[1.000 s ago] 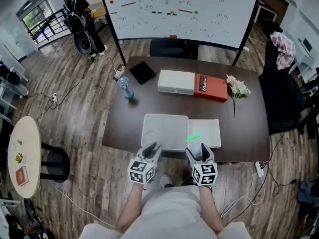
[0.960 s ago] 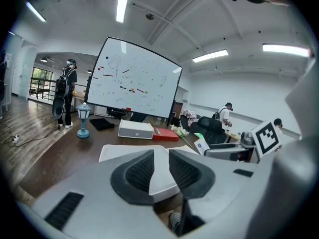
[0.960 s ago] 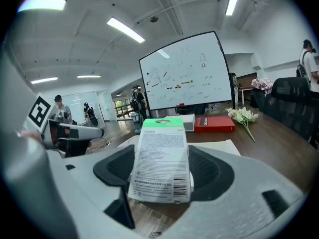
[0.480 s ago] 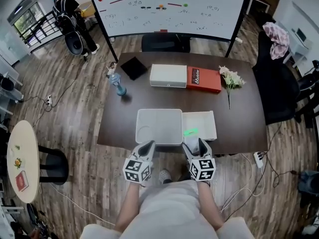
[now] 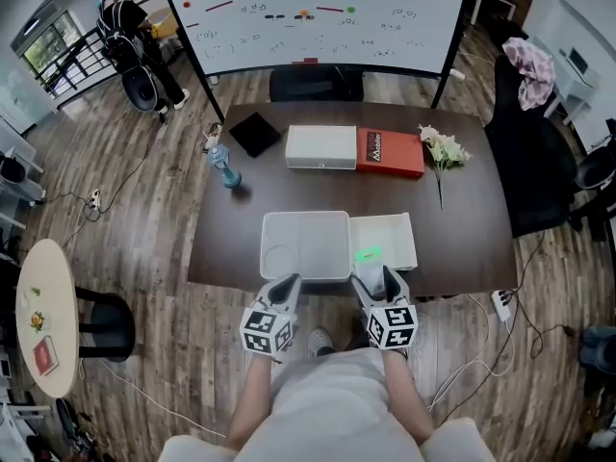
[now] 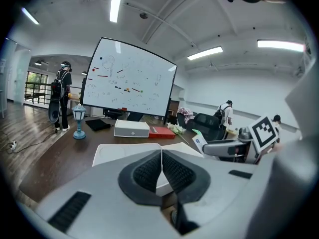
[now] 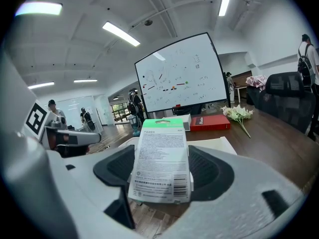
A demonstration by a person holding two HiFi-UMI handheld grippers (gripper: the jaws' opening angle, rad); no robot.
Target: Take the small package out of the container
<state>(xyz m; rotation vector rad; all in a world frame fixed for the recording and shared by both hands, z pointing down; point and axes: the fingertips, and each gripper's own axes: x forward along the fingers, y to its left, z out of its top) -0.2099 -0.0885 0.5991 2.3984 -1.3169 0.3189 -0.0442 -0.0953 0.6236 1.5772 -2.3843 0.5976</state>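
**Package gripped by the right gripper beside the container**

In the right gripper view the small package (image 7: pixel 162 166) is seen upright, with its printed back and green top turned to the camera. It is clamped between the pads of the right gripper (image 7: pixel 162 176). In the head view only its green top (image 5: pixel 367 255) can be made out, over the white lid (image 5: pixel 399 243) that lies just beside the container (image 5: pixel 306 216) on the table (image 5: pixel 462 243). Whether the package touches the lid cannot be told, and its print is too small to be read. In the left gripper view the left gripper (image 6: pixel 161 156) is shown clenched, pad against pad, with nothing between. Only the container's near rim is seen there.
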